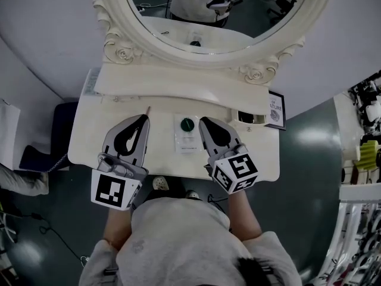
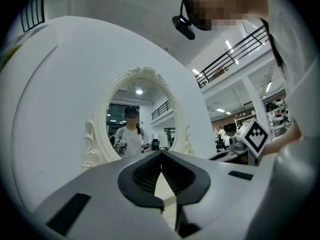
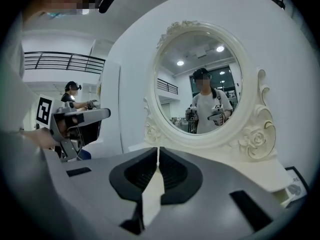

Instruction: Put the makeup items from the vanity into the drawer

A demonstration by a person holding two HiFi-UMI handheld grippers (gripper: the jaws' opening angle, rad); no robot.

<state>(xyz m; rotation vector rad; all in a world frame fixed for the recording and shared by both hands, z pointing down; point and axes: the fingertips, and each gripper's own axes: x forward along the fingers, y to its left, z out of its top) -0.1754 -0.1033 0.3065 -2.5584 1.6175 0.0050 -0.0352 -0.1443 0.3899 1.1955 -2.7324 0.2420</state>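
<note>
- Head view: past the person's grey top [image 1: 178,231], the left tongs [image 1: 144,117] and right tongs [image 1: 202,120] hover side by side over the white counter [image 1: 83,142]. A green-lidded pot [image 1: 187,124] stands between them, and a gold case [image 1: 253,118] lies further right.
- Left gripper view: the left tongs [image 2: 161,155] are closed and empty, facing the oval mirror [image 2: 140,126].
- Right gripper view: the right tongs [image 3: 158,150] are closed on nothing.

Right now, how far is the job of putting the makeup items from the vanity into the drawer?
Done: nothing visible; no open drawer shows. In hand: nothing; the left gripper and right gripper hover shut and empty over the vanity top. Left: the green round item, the thin pencil-like item and the gold item lie on the top, all to be moved.
</note>
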